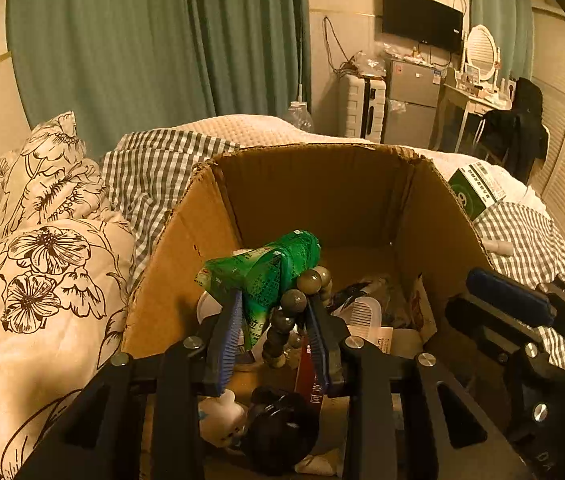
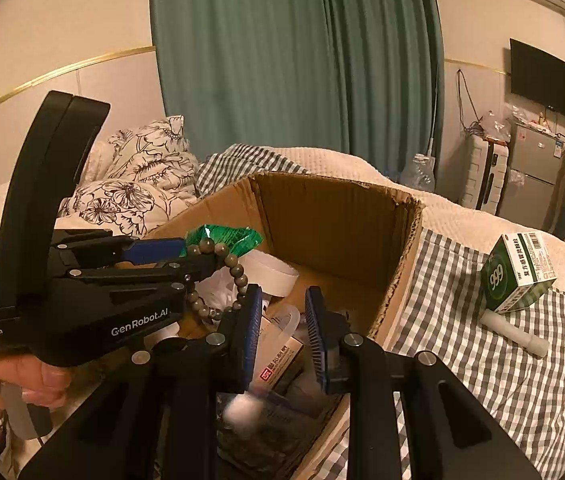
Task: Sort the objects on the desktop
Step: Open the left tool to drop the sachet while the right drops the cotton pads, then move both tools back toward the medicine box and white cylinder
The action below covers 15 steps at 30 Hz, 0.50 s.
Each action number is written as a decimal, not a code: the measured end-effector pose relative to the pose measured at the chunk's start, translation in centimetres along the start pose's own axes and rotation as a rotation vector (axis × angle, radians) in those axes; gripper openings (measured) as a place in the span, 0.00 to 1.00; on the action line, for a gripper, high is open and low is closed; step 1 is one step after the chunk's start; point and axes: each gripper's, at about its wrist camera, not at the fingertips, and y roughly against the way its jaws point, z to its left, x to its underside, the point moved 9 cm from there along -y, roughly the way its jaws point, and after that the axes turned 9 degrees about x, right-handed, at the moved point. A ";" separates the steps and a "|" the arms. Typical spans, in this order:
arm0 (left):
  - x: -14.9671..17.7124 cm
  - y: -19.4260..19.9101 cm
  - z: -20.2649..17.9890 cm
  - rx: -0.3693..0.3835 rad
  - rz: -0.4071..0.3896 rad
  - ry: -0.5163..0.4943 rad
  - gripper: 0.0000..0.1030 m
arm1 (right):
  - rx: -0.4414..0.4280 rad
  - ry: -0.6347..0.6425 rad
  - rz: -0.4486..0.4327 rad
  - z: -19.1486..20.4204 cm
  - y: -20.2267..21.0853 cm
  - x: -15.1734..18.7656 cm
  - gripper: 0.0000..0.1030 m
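while the green packet [image 1: 270, 276] sits pinched between the blue pads of the left gripper [image 1: 272, 332], held above the open cardboard box [image 1: 322, 196], a string of brown beads [image 1: 294, 304] hangs looped over that gripper's right finger, beside the packet. below them the box holds a white comb [image 1: 362, 314], a white tape roll [image 2: 274, 270] and other small clutter. the right gripper [image 2: 284, 330] hovers over the box's near edge with its jaws parted and nothing between them, and a green-and-white medicine box [image 2: 518, 272] and a white tube [image 2: 514, 334] lie outside on the checked sheet [image 2: 482, 360].
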 end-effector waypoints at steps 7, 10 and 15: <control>-0.4 0.4 -0.8 -0.024 -0.012 -0.036 0.65 | 0.042 -0.021 -0.034 -1.2 0.8 -0.8 0.32; -0.5 0.5 -0.7 -0.038 -0.012 -0.032 0.71 | 0.054 -0.043 -0.060 -2.0 1.8 -1.3 0.37; -0.9 0.9 -0.9 -0.031 -0.019 -0.014 0.71 | 0.073 -0.094 -0.105 -3.6 3.8 -2.3 0.49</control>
